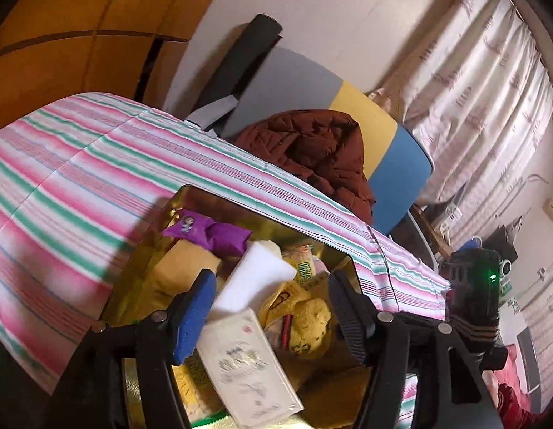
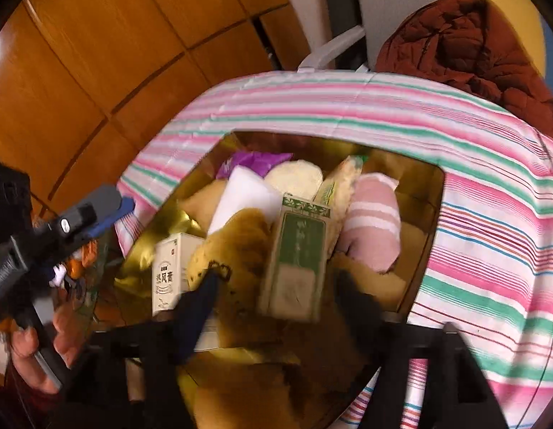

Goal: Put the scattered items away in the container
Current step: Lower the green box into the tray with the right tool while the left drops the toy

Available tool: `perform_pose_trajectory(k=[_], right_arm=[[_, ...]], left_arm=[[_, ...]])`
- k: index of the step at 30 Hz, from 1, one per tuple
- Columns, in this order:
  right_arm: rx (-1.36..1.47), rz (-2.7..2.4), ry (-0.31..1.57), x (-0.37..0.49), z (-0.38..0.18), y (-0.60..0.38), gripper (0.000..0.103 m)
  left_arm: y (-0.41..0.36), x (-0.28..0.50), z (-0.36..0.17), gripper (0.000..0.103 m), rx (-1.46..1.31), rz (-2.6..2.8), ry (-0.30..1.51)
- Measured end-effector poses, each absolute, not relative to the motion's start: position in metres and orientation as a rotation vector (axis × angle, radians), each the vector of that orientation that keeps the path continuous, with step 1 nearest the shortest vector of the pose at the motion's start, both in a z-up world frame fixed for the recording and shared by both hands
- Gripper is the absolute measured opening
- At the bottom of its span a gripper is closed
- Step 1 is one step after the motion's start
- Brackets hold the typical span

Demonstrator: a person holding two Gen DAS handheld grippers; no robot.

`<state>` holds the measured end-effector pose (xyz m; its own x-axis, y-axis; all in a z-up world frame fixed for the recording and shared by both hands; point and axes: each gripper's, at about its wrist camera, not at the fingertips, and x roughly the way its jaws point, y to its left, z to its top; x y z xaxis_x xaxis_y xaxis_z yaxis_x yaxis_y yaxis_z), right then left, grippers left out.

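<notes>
While both grippers hung over the gold container (image 2: 417, 193), its inside was already crowded with things. It stood on a surface covered by a striped cloth (image 1: 79, 164) in pink, green and white.

From the left wrist view, the left gripper (image 1: 269, 307) had its jaws spread wide apart, with nothing between them. One finger carried a blue pad (image 1: 192, 316) and the other a dark ribbed pad (image 1: 347, 316). Under them lay a white flat packet (image 1: 249, 364) with blurred print, a yellow plush toy (image 1: 310, 327) and a white foam block (image 1: 256, 277). A purple pouch (image 1: 208, 230) lay toward the far wall of the container.

From the right wrist view, the right gripper (image 2: 276, 307) also had its jaws well apart. A green box (image 2: 297, 261) stood tilted between the fingers, but it was blurred, and neither finger seemed to press on it, so I could not tell if it touched them. Just beside it to the left were the brown-yellow plush and a small white box (image 2: 169, 271) with dark characters. To the right lay a pink sock roll (image 2: 374, 223) with white stripes. A pale round sponge (image 2: 294, 178) lay further back, near the purple pouch.

At the left edge of this view, a hand (image 2: 44, 343) held the other gripper. Behind the surface, a dark red jacket (image 1: 319, 150) lay on a chair with grey, yellow and blue parts (image 1: 398, 175).
</notes>
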<state>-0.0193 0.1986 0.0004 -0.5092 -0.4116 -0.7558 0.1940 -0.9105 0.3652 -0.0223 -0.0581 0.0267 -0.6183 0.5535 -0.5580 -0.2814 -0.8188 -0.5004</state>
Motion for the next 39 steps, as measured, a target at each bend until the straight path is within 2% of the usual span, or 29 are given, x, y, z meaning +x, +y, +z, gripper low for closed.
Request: perform_pose_trajectory(k=[5,6,9,10,12,19,20,21,22,24,27,34,39], right_arm=[[1.235,-2.507,-0.381,-0.006,0.013,0.210,0.073],[1.223,-2.514,-0.384,-0.004,0.014,0.212,0.070],[1.217,-2.499,-0.355,-0.004,0.014,0.209,0.045],[1.226,-2.493,-0.340,-0.005,0.014,0.206,0.041],[1.242,-2.477,-0.330,-0.008,0.009,0.198,0.040],[1.252,-2.395,-0.320,-0.006,0.003,0.175,0.040],[1.227,-2.420,-0.337,-0.001,0.008,0.177,0.041],[1.196,-2.443,-0.370,0.005,0.013,0.182,0.047],[1.174,-2.462,-0.397,0.009,0.016,0.184,0.059],[1.127,-2.510,-0.476,0.021,0.024,0.193,0.074],[1.104,-2.549,-0.500,0.032,0.032,0.199,0.080],[1.095,-2.760,-0.289,0.045,0.045,0.189,0.100],[1.094,-2.794,-0.268,0.045,0.043,0.185,0.102]], left_arm=[[-0.061,-0.007,0.025,0.066,-1.009,2.495,-0.482],[-0.060,-0.004,0.025,0.066,-1.009,2.508,-0.468],[-0.053,0.002,0.024,0.066,-1.049,2.582,-0.369],[-0.050,0.005,0.025,0.066,-1.054,2.612,-0.337],[-0.044,0.011,0.028,0.066,-1.059,2.659,-0.265],[-0.034,0.021,0.033,0.066,-1.129,2.692,-0.196],[-0.032,0.021,0.031,0.066,-1.163,2.692,-0.180],[-0.031,0.020,0.029,0.066,-1.187,2.685,-0.174],[-0.029,0.021,0.027,0.066,-1.200,2.683,-0.177],[-0.027,0.024,0.025,0.066,-1.210,2.686,-0.195],[-0.021,0.025,0.024,0.066,-1.236,2.698,-0.176],[-0.011,0.033,0.028,0.064,-1.253,2.826,-0.031],[-0.005,0.035,0.027,0.064,-1.272,2.828,0.042]])
